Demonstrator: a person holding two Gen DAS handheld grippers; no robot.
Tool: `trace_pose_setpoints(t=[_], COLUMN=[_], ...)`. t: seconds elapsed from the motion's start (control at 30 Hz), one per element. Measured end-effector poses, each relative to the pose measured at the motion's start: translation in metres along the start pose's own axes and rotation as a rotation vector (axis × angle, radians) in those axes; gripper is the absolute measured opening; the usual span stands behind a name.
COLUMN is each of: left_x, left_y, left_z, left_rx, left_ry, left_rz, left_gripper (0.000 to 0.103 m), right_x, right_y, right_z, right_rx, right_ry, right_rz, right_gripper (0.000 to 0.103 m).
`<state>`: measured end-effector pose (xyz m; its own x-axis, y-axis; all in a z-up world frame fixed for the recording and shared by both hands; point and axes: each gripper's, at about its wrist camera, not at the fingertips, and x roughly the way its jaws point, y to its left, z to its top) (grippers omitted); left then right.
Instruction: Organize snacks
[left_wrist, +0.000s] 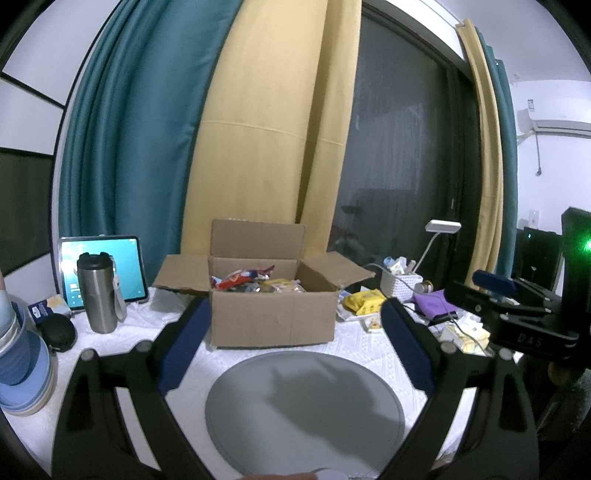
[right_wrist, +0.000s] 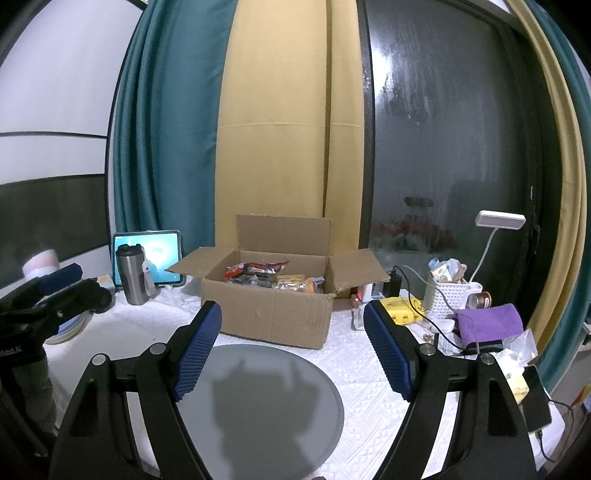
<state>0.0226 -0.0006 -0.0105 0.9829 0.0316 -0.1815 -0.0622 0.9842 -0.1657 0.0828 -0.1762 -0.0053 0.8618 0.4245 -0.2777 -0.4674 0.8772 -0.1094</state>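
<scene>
Between the near table edge and the cardboard box (left_wrist: 272, 317) lies the only bare stretch: a round grey plate (left_wrist: 306, 413), flat and smooth, on a white quilted cloth (right_wrist: 369, 373). The left gripper (left_wrist: 295, 314) and the right gripper (right_wrist: 293, 317) both hover over that plate with fingers spread wide and nothing between them, each aimed at the box. The box stands just behind the plate, all flaps folded out, with the snacks (right_wrist: 273, 277) heaped inside as crinkled, bright wrappers. To the left, a steel tumbler (left_wrist: 98, 295) stands upright before a lit tablet (left_wrist: 101, 271), with stacked blue bowls (left_wrist: 24, 373) at that edge. To the right crowd a yellow packet (left_wrist: 364, 301), a white perforated basket (right_wrist: 448, 301), a purple cloth (right_wrist: 489, 323) and trailing cables. Curtains and dark glass close off the back.
</scene>
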Motion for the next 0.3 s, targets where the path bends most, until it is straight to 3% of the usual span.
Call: trace_pose_setpoints(t=[0.3], left_x=[0.004], left_y=[0.000], left_z=[0.011], left_rx=[0.018], left_ry=[-0.021], left_rz=[-0.023], left_gripper=[0.094], right_x=[0.007], right_y=[0.005], right_z=[0.006], right_rx=[0.013], right_ry=[-0.004], right_rz=[-0.006], right_gripper=[0.082])
